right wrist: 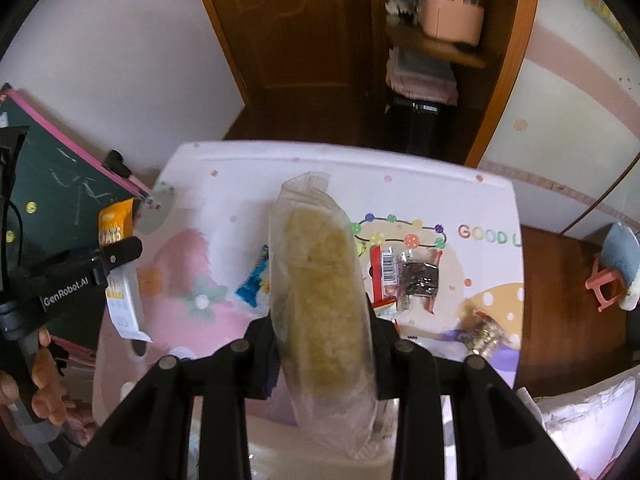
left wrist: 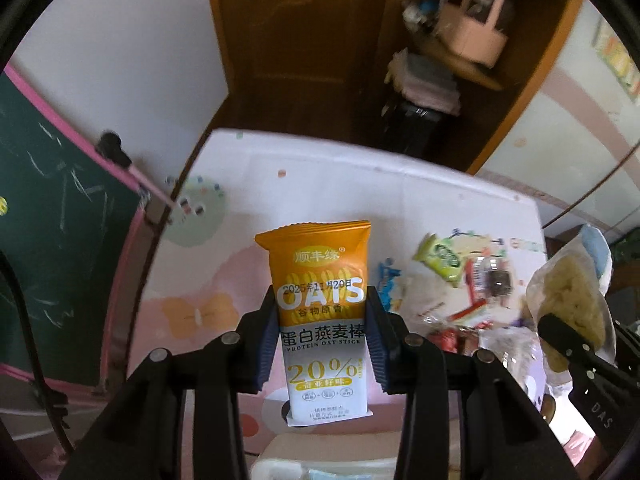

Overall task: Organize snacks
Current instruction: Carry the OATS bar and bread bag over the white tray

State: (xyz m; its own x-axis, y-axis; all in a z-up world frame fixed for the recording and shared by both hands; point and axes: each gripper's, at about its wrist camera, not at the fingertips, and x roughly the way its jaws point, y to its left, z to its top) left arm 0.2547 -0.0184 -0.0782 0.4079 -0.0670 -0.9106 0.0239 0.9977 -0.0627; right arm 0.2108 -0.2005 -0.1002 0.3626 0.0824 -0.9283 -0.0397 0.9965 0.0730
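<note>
My left gripper is shut on an orange and white oat stick packet, held upright above the table; the packet and that gripper also show at the left of the right wrist view. My right gripper is shut on a clear bag with a yellowish rice cake inside, lifted over the table; the same bag appears at the right of the left wrist view. Loose snacks lie below: a green packet, a dark brown snack, a blue wrapper.
The white and pink patterned table ends at a wooden floor beyond. A green chalkboard with pink frame leans at the left. A wooden shelf holds a pink basket. A white container rim sits below the grippers. A hand grips the left handle.
</note>
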